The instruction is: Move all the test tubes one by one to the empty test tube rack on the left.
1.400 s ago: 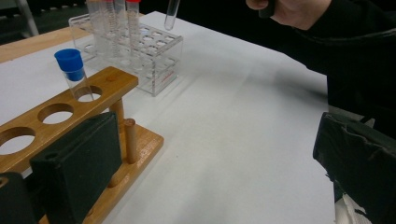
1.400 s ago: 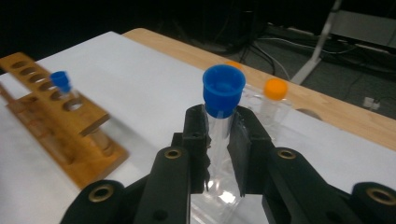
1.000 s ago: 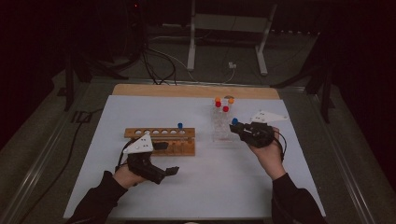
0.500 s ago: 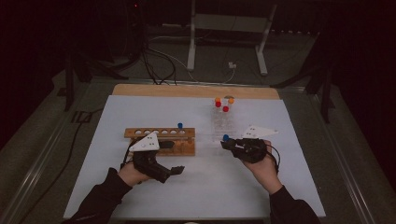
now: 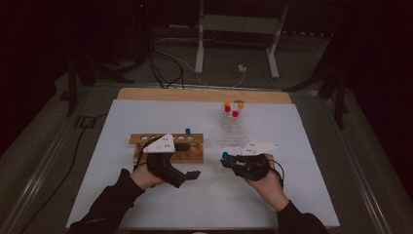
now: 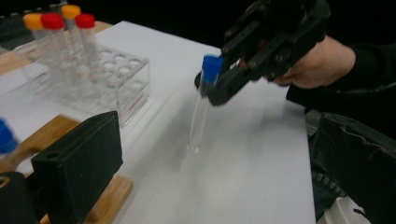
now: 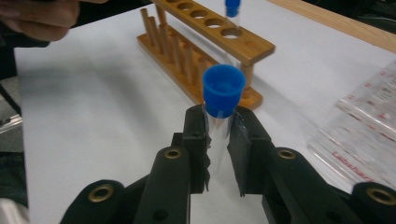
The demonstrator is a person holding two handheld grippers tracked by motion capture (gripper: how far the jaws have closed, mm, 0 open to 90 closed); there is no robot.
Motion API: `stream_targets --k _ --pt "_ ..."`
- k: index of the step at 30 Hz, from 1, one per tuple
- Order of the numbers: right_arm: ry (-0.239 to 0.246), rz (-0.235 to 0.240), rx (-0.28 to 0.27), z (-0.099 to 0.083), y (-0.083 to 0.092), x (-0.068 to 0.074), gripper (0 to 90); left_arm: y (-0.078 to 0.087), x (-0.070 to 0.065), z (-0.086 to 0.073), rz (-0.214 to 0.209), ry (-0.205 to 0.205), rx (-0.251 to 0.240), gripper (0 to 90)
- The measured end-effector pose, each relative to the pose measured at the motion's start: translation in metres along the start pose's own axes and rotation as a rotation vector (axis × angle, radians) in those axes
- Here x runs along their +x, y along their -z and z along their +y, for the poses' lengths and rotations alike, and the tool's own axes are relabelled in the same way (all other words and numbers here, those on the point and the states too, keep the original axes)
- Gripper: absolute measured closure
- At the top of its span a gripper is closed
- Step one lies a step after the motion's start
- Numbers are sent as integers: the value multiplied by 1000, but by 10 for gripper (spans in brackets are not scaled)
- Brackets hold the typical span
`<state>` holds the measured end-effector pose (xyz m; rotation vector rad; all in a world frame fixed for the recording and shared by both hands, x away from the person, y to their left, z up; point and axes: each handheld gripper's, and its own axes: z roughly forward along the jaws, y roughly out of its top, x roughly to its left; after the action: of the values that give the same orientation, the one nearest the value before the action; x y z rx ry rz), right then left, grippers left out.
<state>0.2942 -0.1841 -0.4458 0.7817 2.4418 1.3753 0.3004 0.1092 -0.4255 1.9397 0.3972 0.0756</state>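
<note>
Progress looks early to us: at left-centre of the high view the wooden rack (image 5: 168, 147) holds one blue-capped tube (image 5: 187, 132). Our left gripper (image 5: 194, 174) beside it seems empty, jaws unreadable. Right of centre, our right gripper (image 7: 217, 140) clamps another blue-capped test tube (image 7: 223, 91) above the white mat (image 5: 146, 114); clear rack (image 5: 233, 127) beyond, dark room.

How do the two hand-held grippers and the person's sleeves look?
The left gripper and the right gripper are black, each topped by a grey three-cornered plate with small dark dots. The right gripper's jaws show brass-coloured rivets. A thin black cable trails from it. Dark long sleeves.
</note>
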Motion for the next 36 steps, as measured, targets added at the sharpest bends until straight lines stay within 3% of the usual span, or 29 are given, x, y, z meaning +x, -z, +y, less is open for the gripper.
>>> stream_targets --k 10,17,22,26,36 --pt "23 42 -1 2 -3 13 775 -15 -4 14 -34 -16 -13 87" --pt "32 55 7 2 -6 16 775 -30 -5 19 -16 -37 0 227" --pt "32 56 1 3 -4 17 775 -38 -5 20 -10 -42 -3 382" --pt "34 57 1 3 -4 17 775 -43 -6 20 -23 -47 2 513" --pt "35 59 -6 4 -2 17 774 -53 -7 19 -35 -83 32 710"
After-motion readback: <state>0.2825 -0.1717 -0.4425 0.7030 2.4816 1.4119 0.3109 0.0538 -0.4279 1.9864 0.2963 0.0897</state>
